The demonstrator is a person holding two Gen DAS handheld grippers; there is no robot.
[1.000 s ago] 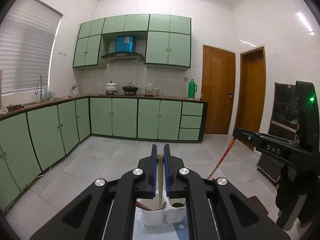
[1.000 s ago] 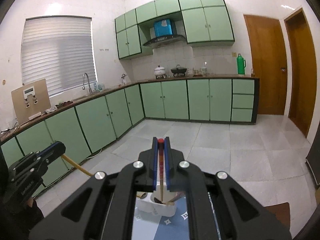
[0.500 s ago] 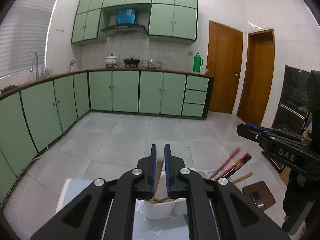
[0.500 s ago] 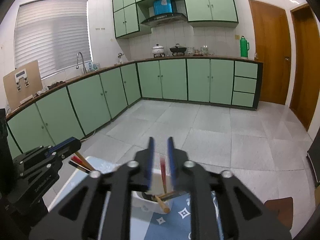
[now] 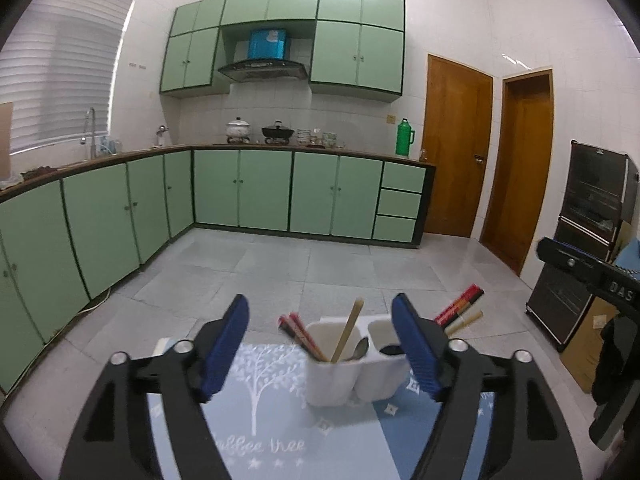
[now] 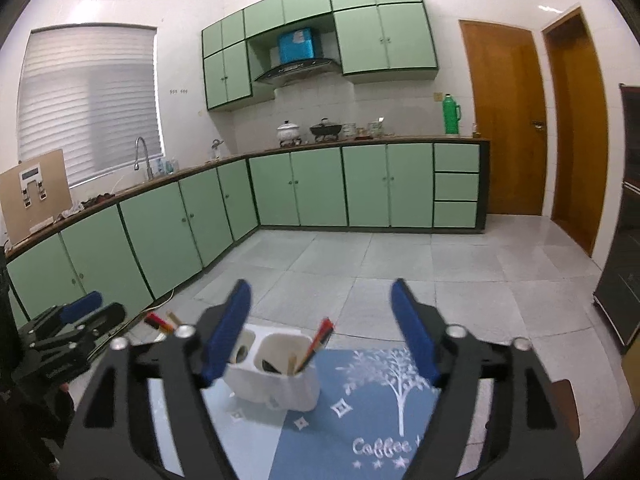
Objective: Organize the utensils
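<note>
A white two-compartment utensil holder [image 5: 352, 364] stands on a blue placemat [image 5: 280, 420]. Its left cup holds a wooden stick [image 5: 347, 334], red chopsticks [image 5: 298, 332] and a spoon [image 5: 359, 349]; more chopsticks [image 5: 460, 310] stick out at the right. My left gripper [image 5: 320, 344] is open and empty, just in front of the holder. In the right wrist view the holder [image 6: 276, 368] holds a red chopstick [image 6: 318, 340]. My right gripper [image 6: 322, 330] is open and empty above it.
The placemat [image 6: 360, 420] lies on a small table. The other gripper shows at each view's edge [image 5: 592, 276] [image 6: 68, 340]. Green kitchen cabinets [image 5: 240, 196], wooden doors [image 5: 456, 144] and a black oven cabinet [image 5: 592, 236] stand beyond a tiled floor.
Both grippers lowered their utensils into the holder and opened wide. The wooden stick and the red chopstick now stand in the holder, free of the fingers.
</note>
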